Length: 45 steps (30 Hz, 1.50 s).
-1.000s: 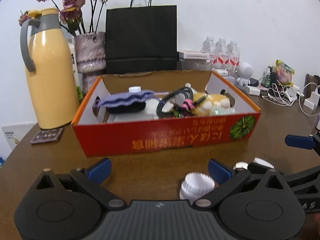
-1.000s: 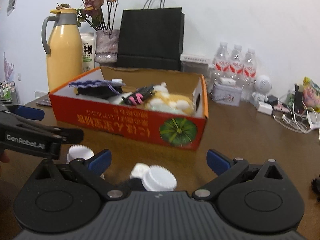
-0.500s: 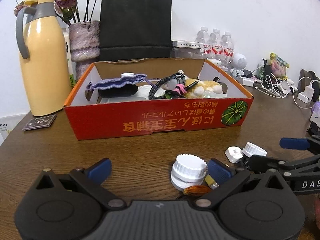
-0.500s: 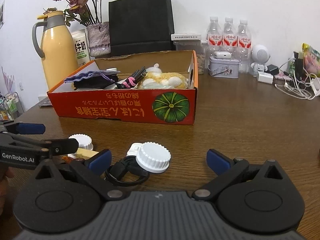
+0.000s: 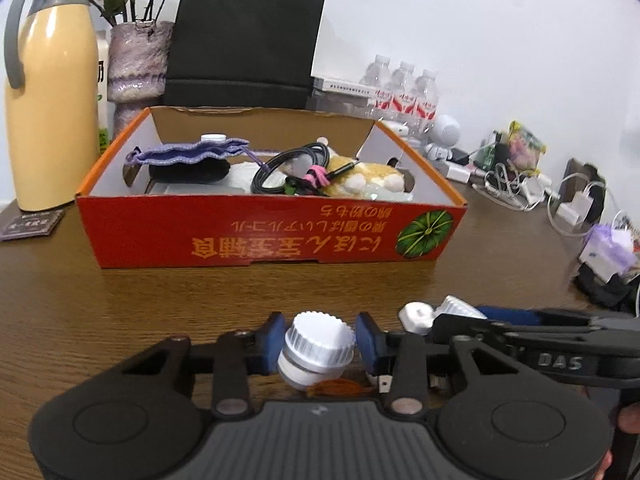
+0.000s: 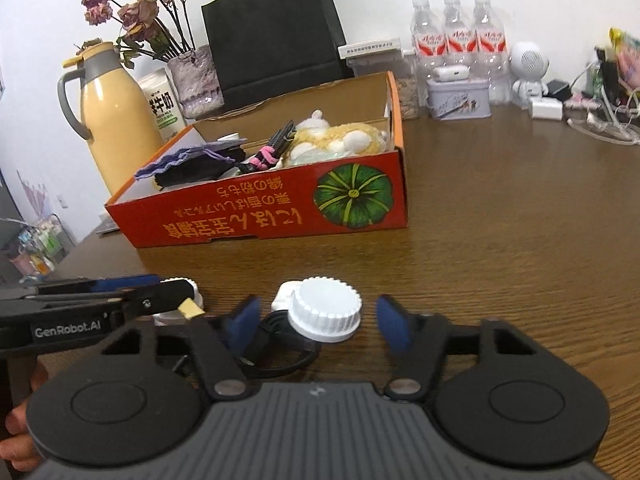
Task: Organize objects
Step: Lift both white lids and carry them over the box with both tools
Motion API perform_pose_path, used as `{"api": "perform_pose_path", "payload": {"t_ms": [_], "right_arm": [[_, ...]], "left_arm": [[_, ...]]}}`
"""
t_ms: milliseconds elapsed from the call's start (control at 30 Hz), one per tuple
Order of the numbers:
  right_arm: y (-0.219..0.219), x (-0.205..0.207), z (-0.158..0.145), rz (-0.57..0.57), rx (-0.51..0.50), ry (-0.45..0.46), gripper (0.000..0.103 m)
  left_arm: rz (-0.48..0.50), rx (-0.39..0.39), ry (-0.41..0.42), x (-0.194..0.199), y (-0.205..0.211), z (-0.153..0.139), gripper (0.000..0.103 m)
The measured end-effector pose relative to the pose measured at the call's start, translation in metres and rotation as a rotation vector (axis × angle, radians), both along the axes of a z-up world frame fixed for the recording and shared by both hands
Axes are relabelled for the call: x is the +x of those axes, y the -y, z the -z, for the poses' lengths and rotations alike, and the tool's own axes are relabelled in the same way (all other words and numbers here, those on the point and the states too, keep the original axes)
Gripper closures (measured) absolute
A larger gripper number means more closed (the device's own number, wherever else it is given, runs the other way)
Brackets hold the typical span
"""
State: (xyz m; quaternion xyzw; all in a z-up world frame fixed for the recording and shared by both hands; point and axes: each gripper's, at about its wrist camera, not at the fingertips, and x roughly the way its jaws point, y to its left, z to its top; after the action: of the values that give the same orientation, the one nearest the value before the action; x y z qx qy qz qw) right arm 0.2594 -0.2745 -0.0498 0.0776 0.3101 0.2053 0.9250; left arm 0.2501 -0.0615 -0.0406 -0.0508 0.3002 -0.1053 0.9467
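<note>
my left jaws point(image 5: 320, 345) are closing with a white ribbed-cap jar point(image 5: 318, 350) between them; both blue pads sit right against the sides of its cap, so it looks gripped. the jar is tilted, low over the tabletop point(image 5: 120, 300), with something small and orange just under it. my right jaws point(image 6: 320, 322) are closing too, around a second white ribbed cap point(image 6: 325, 314); the left pad is near it and the right pad is a little apart, so they are not pressing on it. that cap rests on a coil of black cable point(image 6: 280, 354), with a small white piece point(image 6: 285, 298) touching it at the back. the two grippers are side by side near the front of the tabletop, each showing at the edge of the other's view. beyond them stands an open red cardboard box point(image 5: 272, 236) with a green pumpkin print, holding a purple pouch point(image 5: 192, 154), a black cable and a yellow plush toy point(image 5: 372, 176). behind the box are a black paper bag point(image 5: 244, 40), a yellow thermos point(image 5: 48, 104), a vase of dried roses point(image 6: 192, 76) and three water bottles point(image 6: 460, 40).
</note>
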Motion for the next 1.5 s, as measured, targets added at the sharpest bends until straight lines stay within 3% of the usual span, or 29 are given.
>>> {"api": "perform_pose_path", "payload": {"t_ms": [900, 1500], "right_arm": [[-0.024, -0.021, -0.027, 0.014, -0.022, 0.239, 0.062], [-0.059, 0.018, -0.058, -0.017, -0.049, 0.349, 0.062]], "left_arm": [[-0.102, -0.056, 0.137, -0.012, -0.011, -0.030, 0.066], [-0.154, -0.050, 0.208, 0.026, -0.019, -0.071, 0.065]]}}
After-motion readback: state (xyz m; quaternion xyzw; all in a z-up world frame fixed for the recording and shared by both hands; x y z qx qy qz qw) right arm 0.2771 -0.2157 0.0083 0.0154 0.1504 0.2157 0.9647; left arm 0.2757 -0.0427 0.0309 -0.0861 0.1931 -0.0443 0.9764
